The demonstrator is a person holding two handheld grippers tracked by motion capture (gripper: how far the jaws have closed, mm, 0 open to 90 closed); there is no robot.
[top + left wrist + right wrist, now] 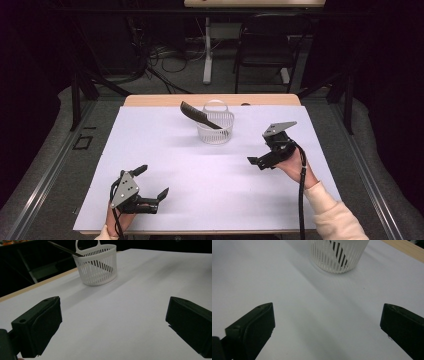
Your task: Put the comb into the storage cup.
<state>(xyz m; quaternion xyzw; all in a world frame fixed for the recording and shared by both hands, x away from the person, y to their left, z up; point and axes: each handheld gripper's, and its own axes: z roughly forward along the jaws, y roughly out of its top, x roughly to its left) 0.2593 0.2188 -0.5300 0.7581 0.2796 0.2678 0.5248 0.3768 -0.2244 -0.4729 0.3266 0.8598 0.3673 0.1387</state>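
Observation:
A white slatted basket (215,128) with a loop handle stands on the white table cover (210,170) at the back middle. A dark comb (196,113) leans in it, its upper end sticking out over the rim to the back left. My left gripper (152,181) is held near the front left edge, open and holding nothing. Over at the right my right gripper (268,155) stands open and holds nothing either. The left gripper view looks between its wide jaws (112,326) at the basket (97,265) and comb (62,249). The right gripper view has the basket (337,255) close ahead of its gripper (327,327).
The wooden table edge (210,100) runs behind the white cover. Beyond it are a black chair (265,45), a white table leg (207,50) and floor cables (165,57). A cable (301,200) trails from the right gripper along the person's cream sleeve (337,220).

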